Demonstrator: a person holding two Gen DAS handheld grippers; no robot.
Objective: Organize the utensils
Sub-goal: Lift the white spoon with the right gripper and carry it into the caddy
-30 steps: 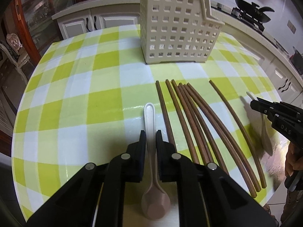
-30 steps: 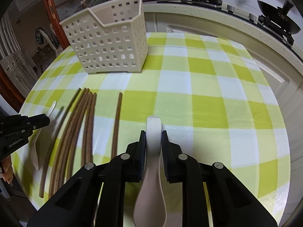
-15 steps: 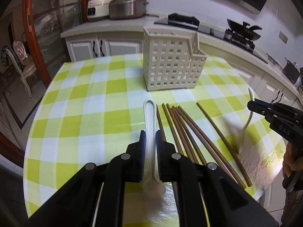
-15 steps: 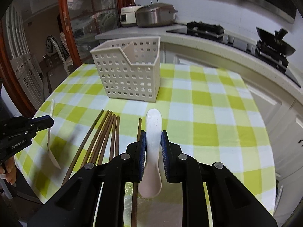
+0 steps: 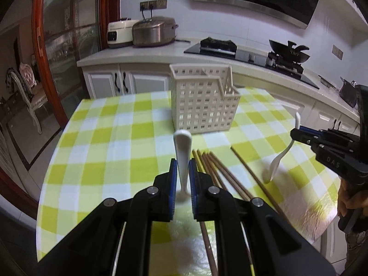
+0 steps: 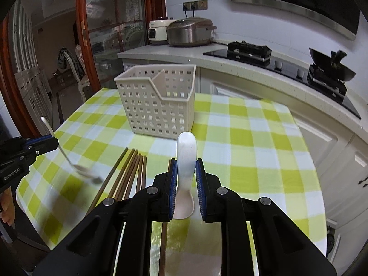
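My left gripper (image 5: 182,163) is shut on a slim white spoon (image 5: 182,139), held above the table with its handle end pointing up and away. My right gripper (image 6: 186,162) is shut on a broader white spoon (image 6: 186,146), also lifted off the cloth. Each gripper shows in the other's view: the right gripper (image 5: 296,135) with its spoon (image 5: 279,158) hanging bowl down, the left gripper (image 6: 54,141) with its spoon (image 6: 66,158). A cream perforated utensil basket (image 5: 204,101) (image 6: 158,101) stands upright beyond both. Several brown chopsticks (image 5: 220,172) (image 6: 128,174) lie on the table between the grippers.
The table wears a yellow-green and white checked cloth (image 5: 103,149). Behind it runs a kitchen counter (image 5: 161,53) with rice cookers (image 5: 154,32), a stove (image 5: 218,46) and a wok (image 5: 289,50). A chair (image 5: 27,92) stands far left. A hand (image 5: 352,202) holds the right gripper.
Both grippers have risen and tilted upward, lifting their spoons off the cloth. The basket and chopsticks now look farther away and lower in both views.
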